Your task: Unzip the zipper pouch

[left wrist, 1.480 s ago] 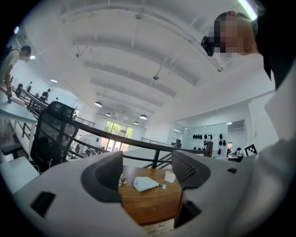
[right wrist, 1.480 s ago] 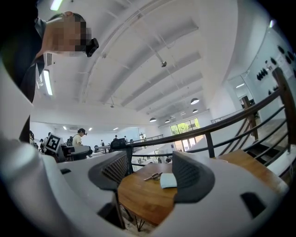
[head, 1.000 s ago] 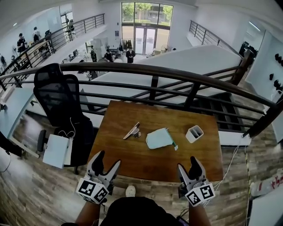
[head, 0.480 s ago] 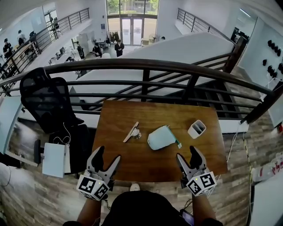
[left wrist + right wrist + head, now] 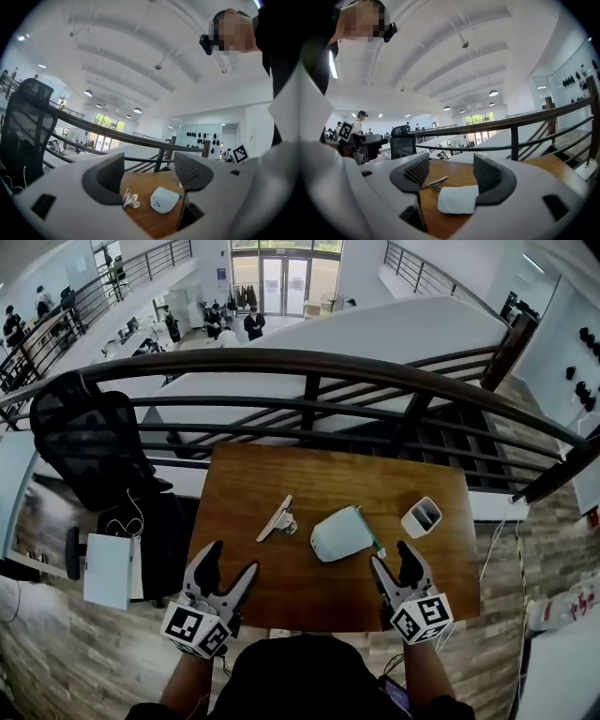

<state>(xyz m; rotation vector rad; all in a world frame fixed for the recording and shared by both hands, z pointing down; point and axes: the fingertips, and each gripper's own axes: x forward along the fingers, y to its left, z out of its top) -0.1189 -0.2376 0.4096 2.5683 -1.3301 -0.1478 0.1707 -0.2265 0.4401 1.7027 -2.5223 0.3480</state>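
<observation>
On the brown wooden table, the pale green fabric zipper pouch lies centre-right, long axis roughly left-right, just beyond the right gripper and farther from the left gripper, both with jaws wide apart and empty, its small teal zip pull at the right end.
</observation>
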